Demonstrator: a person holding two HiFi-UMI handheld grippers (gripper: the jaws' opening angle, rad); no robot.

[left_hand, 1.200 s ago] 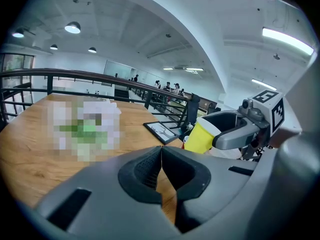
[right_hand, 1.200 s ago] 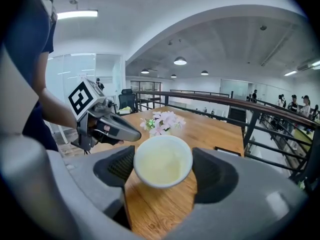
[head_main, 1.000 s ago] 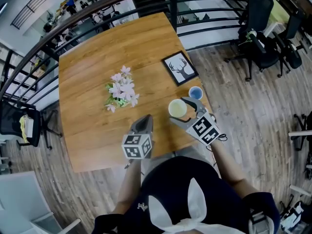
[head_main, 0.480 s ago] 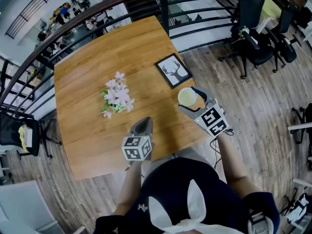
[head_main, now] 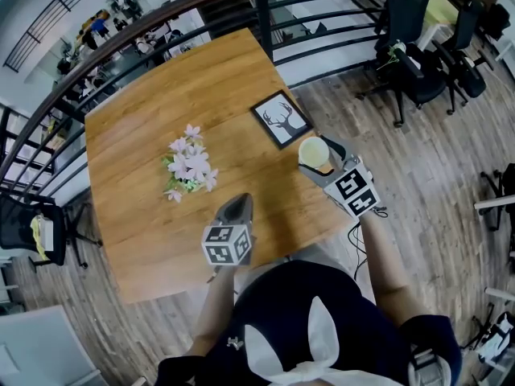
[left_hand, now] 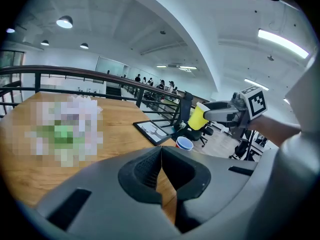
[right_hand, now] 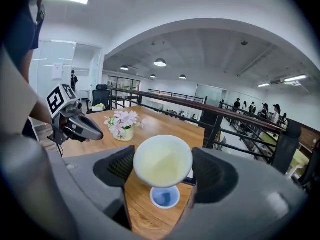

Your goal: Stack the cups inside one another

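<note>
Two cups, three views.

Head view: your right gripper (head_main: 317, 162) is clamped on the yellow cup (head_main: 313, 151) and holds it above the table (head_main: 145, 127) corner, near the frame (head_main: 282, 119). The blue cup cannot be made out here. Your left gripper (head_main: 236, 209) hovers over the near edge, well apart from the yellow cup.

Left gripper view: the left jaws are pressed together on nothing. The blue cup (left_hand: 184, 143) stands upright at the table edge beside the frame. The yellow cup hangs above it, apart from it.

Right gripper view: the right jaws grip the yellow cup's sides. The blue cup (right_hand: 165, 197) shows just below it, mouth up. Both cups are empty. A vase of flowers (right_hand: 121, 124) stands farther back.

The step in hand is probably nesting yellow into blue. Centre the yellow base over the blue mouth and keep it upright. Descend straight, and open only once it seats. The blue cup looks light and stands near the edge, so an off-centre touch could tip it or push it off.
</note>
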